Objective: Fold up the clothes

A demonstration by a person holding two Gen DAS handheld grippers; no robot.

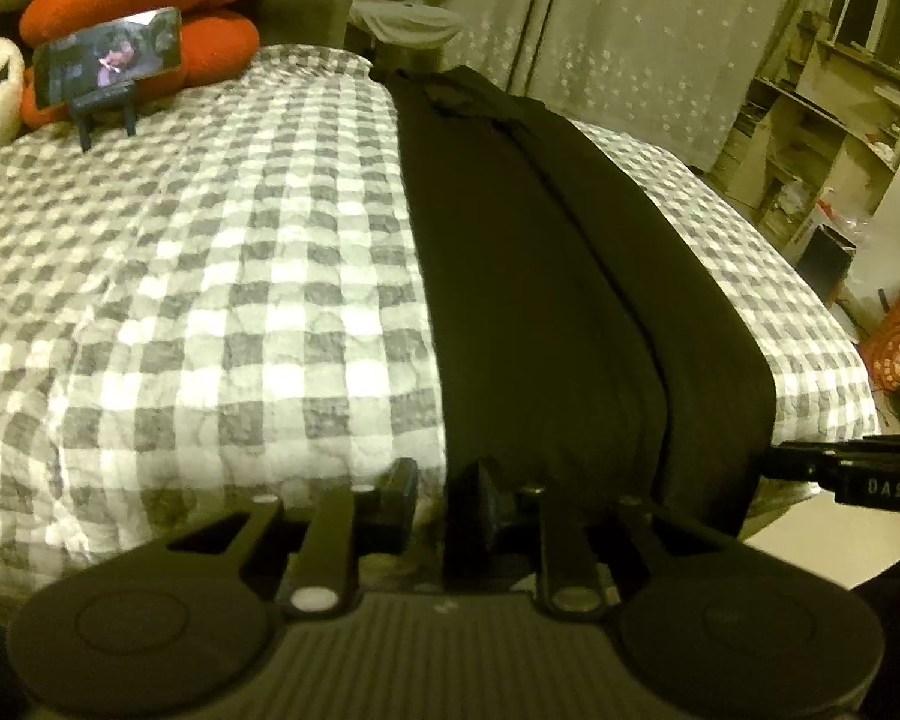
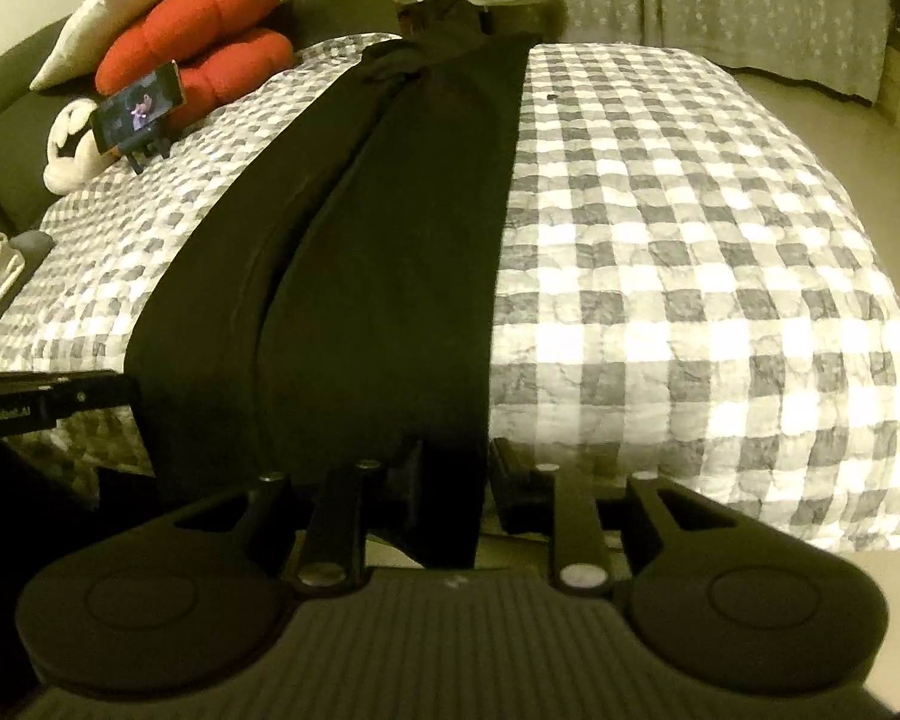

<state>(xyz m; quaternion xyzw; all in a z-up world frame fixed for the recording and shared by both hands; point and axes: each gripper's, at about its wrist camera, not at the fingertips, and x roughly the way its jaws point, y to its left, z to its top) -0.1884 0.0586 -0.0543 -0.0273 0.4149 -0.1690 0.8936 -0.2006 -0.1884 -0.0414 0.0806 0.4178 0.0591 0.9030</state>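
Garment: black garment (image 1: 570, 276) lies long on the checked bed (image 1: 210, 276), sides folded inward.
Left tongs (image 1: 435, 495): pinching its near-left hem corner.
Right tongs (image 2: 456, 480): pinching near-right corner.
Advice: lift both corners level, keep hem taut.

The left black two-finger plastic claw (image 1: 441, 495) sits low and level, pointing forward, its fingers (image 1: 399, 495) drawn close with a narrow gap where dark cloth edge sits (whether it is truly pinched cannot be told). The right black two-finger plastic claw (image 2: 453, 483) is held at the same height, its fingers (image 2: 411, 480) closed onto a fold of dark cloth that hangs down between them. Each claw shows at the edge of the other's view, side by side.
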